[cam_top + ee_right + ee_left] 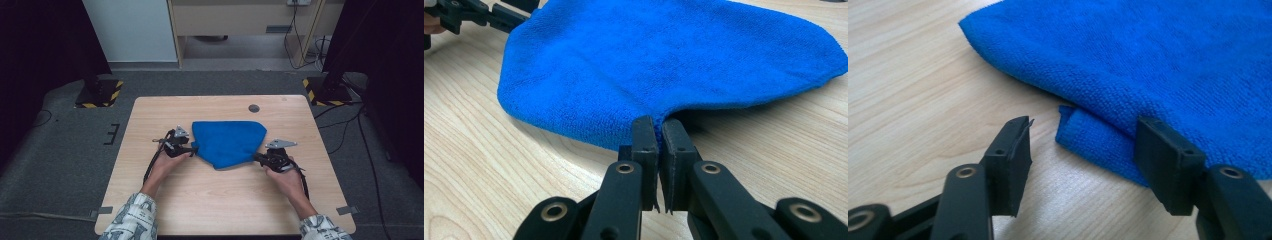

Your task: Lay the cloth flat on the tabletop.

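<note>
A blue terry cloth (227, 144), folded and soft, lies flat in the middle of the light wooden table (200, 200). Its far edge is nearly straight and its near edge is rounded, so it looks like a wide fan. The surface is finely looped and has no pattern. In the left gripper view a small folded corner of the cloth (1088, 135) comes out under the top layer. The left gripper (1080, 150) stands released at the cloth's left edge, its jaws apart with this corner between them. The right gripper (659, 132) is clenched on the cloth's right corner, and the pinched edge is a little lifted from the table.
</note>
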`<act>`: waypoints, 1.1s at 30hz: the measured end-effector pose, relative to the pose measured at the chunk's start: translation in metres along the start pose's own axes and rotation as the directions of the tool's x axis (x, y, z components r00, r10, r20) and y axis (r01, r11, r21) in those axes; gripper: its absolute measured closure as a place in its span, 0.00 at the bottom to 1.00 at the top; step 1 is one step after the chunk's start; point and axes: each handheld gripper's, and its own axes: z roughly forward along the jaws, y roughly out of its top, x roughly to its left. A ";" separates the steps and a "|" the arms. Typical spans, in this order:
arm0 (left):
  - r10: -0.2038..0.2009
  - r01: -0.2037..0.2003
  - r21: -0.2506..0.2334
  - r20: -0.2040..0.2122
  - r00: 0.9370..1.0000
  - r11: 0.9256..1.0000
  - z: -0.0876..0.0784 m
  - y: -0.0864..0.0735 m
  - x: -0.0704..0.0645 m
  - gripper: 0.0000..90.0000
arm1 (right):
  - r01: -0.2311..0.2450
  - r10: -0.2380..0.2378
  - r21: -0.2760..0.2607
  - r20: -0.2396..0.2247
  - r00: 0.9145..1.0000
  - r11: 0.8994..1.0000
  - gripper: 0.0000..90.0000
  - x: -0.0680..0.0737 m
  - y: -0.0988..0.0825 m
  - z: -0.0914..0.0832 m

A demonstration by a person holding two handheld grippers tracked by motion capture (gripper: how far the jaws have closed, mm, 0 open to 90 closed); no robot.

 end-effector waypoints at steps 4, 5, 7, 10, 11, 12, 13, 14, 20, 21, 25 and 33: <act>0.018 -0.018 0.015 0.007 1.000 1.000 0.001 0.000 -0.003 0.52 | 0.000 0.000 0.001 0.002 1.000 1.000 0.96 -0.001 0.000 0.000; 0.024 -0.024 0.015 0.011 1.000 1.000 0.001 0.000 -0.003 0.55 | 0.005 -0.005 0.003 0.002 1.000 1.000 0.96 -0.001 0.000 0.001; 0.034 -0.035 0.016 0.018 0.999 0.999 0.001 0.001 -0.005 0.60 | 0.001 -0.001 0.003 0.002 1.000 1.000 0.96 -0.001 0.000 0.000; 0.046 -0.046 0.019 0.027 0.999 0.999 0.001 0.001 -0.007 0.75 | 0.008 -0.008 -0.003 0.005 1.000 1.000 0.96 -0.001 0.001 0.000; 0.050 -0.051 0.029 0.033 0.998 0.998 0.000 0.002 -0.010 0.81 | 0.008 -0.008 -0.003 0.005 1.000 1.000 0.96 -0.001 0.001 0.000; 0.047 -0.048 0.031 0.035 0.998 0.998 0.000 0.003 -0.011 0.86 | 0.008 -0.008 -0.003 0.005 1.000 1.000 0.96 -0.001 0.001 0.000; 0.047 -0.048 0.031 0.035 0.998 0.998 0.000 0.003 -0.011 0.91 | 0.008 -0.008 -0.003 0.005 1.000 1.000 0.96 -0.001 0.001 0.000; 0.046 -0.048 0.037 0.034 0.998 0.998 -0.001 0.003 -0.012 0.91 | 0.009 -0.009 -0.004 0.006 1.000 1.000 0.96 -0.001 0.001 0.000; 0.044 -0.044 0.015 -0.001 0.999 0.999 -0.013 0.009 -0.016 0.98 | 0.005 -0.005 -0.005 0.016 1.000 1.000 0.96 -0.003 0.002 -0.004; 0.038 -0.038 0.008 -0.007 0.999 0.999 -0.018 0.009 -0.016 0.98 | 0.004 -0.003 -0.007 0.020 1.000 1.000 0.97 -0.004 0.002 -0.005; 0.025 -0.026 -0.018 -0.012 1.000 1.000 -0.033 0.011 -0.015 0.98 | -0.005 0.005 -0.005 0.025 1.000 1.000 0.97 -0.009 0.003 -0.012; 0.024 -0.025 -0.065 -0.021 0.999 0.998 -0.068 0.020 -0.028 0.98 | 0.009 -0.008 -0.018 0.025 1.000 1.000 0.97 -0.002 0.012 -0.025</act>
